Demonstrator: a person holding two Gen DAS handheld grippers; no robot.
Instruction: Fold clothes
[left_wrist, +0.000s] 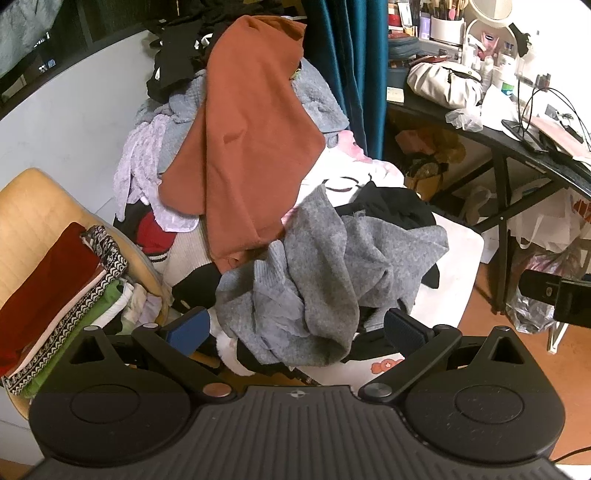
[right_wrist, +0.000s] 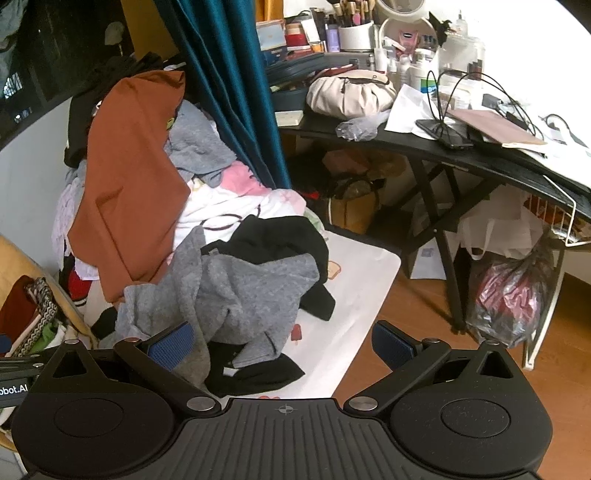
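A grey knit (left_wrist: 325, 273) lay crumpled at the near end of a heap of clothes, on a white printed mat (right_wrist: 354, 295) that covered the surface under it; what that surface was could not be told. Part of the knit draped over a black garment (right_wrist: 280, 240). Behind it an orange cloth (left_wrist: 251, 140) hung down over the tall part of the heap. To the left, a stack of folded pieces (left_wrist: 62, 295) sat on a tan chair (left_wrist: 33, 206).

The left tool (left_wrist: 295, 328) hovered just before the knit's near edge, its pads spread wide with nothing between them. The right tool (right_wrist: 284, 343) was likewise released and empty, its left pad just beside or touching the knit's lower fold; contact could not be settled.

By its look the knit was soft, thick and limp, likely fuzzy enough to give the pads good purchase, and moderately heavy for a garment. It would sag and stretch if lifted by one point, so two holds well apart seemed wise. A ribbed band (left_wrist: 266, 269) showed at the left of the bundle, probably a cuff or hem, and would take a firm pinch through a single layer. The shoulders and the collar were hidden in the folds, so a lift and shake from that ribbed edge would be needed to find them. The black garment underneath might catch and come up with it
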